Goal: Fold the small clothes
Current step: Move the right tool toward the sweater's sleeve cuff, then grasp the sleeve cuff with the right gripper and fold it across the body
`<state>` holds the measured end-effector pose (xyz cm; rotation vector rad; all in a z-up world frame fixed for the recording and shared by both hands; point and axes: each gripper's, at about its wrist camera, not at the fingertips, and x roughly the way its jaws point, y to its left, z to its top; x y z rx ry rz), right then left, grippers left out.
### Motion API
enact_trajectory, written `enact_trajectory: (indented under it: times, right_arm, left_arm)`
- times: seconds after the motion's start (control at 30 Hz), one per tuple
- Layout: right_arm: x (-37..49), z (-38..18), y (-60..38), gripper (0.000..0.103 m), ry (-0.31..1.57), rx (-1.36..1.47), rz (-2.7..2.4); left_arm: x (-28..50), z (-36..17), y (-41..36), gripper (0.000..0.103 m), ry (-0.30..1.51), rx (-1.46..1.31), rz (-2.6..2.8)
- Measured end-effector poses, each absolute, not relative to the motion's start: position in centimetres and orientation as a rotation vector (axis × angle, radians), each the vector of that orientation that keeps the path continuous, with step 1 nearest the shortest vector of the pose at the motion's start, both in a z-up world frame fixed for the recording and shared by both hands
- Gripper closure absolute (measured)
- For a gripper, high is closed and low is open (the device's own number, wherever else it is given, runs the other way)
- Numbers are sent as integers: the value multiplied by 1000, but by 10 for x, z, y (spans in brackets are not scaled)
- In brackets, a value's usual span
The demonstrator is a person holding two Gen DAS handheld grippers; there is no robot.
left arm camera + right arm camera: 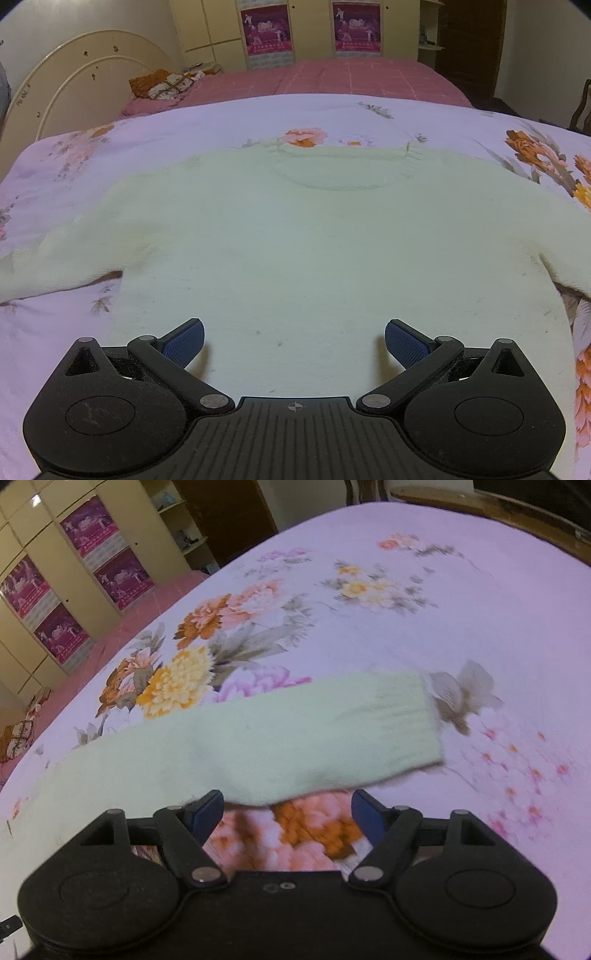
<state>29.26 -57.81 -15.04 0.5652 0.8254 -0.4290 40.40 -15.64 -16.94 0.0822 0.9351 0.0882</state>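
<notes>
A pale green knit sweater (295, 236) lies flat, face up on the floral bedspread (110, 147), neckline farthest away, both sleeves spread outward, ribbed cuff (406, 716) unfolded.

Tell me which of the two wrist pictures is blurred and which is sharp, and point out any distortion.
Right wrist view: motion-smeared, the sweater sleeve and floral bedspread soft, the open right gripper crisp. Left wrist view: sharp, the knit of the sweater clear past the open left gripper. Both views: fisheye bends the bed edge, corners darken.

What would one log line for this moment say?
sweater: flat on floral bedspread | left gripper: open, empty | right gripper: open, near sleeve
</notes>
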Motion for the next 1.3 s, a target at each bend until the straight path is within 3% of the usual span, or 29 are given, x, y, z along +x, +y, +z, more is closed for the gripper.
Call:
enact_trajectory:
  times: [0.2,0.27,0.33,0.43,0.83,1.03,1.2,1.3]
  right_arm:
    - [306,-152,-591,27,789,561,-466]
    - [314,-154,-589,38,771,515,-482]
    - [320,-156,-586,76,754,460,-490]
    - [321,-157,-587,94,729,447,-492]
    - [348,-107,-495,96,580,289,-251]
    - [390,-96,-380,96,576,207,-7]
    - [418,-120,-267,95,653,61,192]
    - [426,-137,-221,81,730,-12,275]
  left_arm:
    - [409,-171,-165,0,934,62,85]
    - [409,-171,-165,0,924,53,82]
    - [409,-171,-164,0,910,46,86]
    - [410,-172,-159,0,904,24,83]
    - [413,-153,-114,0,850,-58,21]
    - [415,-137,-63,0,799,-90,19]
    - [423,-140,-18,0,817,-154,29]
    - [430,-150,-3,0,846,-207,5]
